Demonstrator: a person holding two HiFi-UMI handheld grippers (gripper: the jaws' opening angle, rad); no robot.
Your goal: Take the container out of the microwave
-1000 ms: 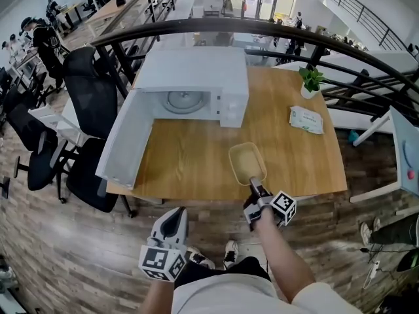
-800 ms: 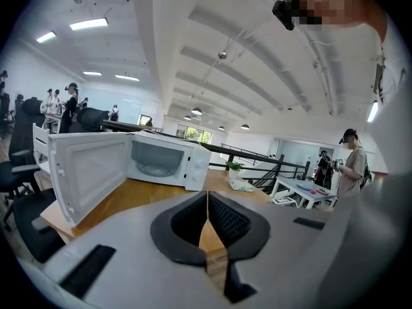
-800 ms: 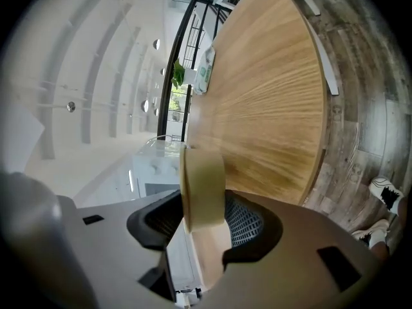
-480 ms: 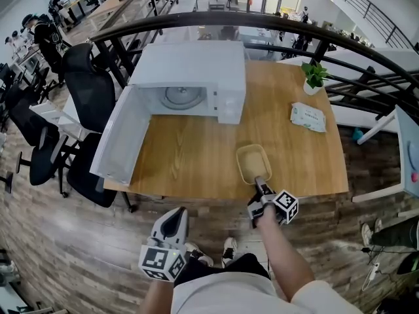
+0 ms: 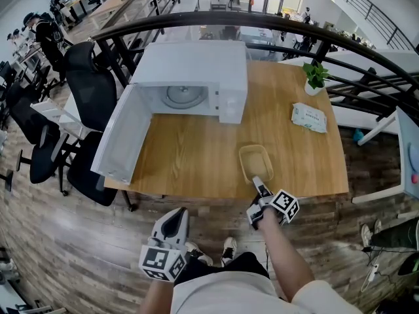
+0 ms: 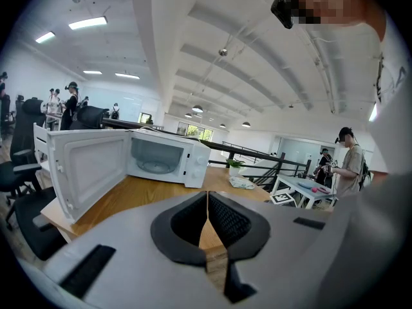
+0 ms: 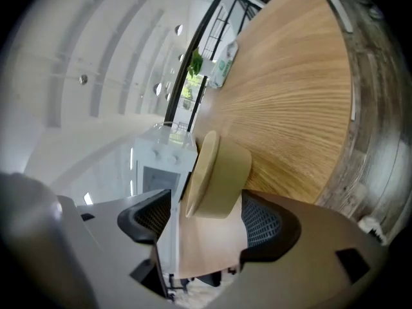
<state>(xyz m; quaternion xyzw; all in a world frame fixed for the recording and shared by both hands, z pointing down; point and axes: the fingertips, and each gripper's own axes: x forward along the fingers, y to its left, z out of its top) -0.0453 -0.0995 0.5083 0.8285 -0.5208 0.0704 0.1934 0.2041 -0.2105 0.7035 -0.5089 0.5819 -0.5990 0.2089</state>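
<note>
The container (image 5: 254, 162) is already out of the microwave (image 5: 196, 70); it lies on the table (image 5: 190, 156), to the front and right of the oven and near the table's front edge, with its open side up. The right gripper (image 5: 259, 184) is directly behind its near end. Its jaws have just been opening and now stand wide, so the near end of the container is between them but the pads do not press on it. The long axis of the container runs away from the person, nearly on the same line as this gripper, so I judge that a straight pull backwards is enough to come free. The left gripper (image 5: 173, 222) is well apart, low and off the table, with its 2 jaws together and nothing between them. The head view shows the whole layout and the open door (image 5: 124, 139). Only the right gripper view shows the small gap on each side of the container. Only the left gripper view looks into the oven, where I see just the glass plate (image 6: 154, 166).
</note>
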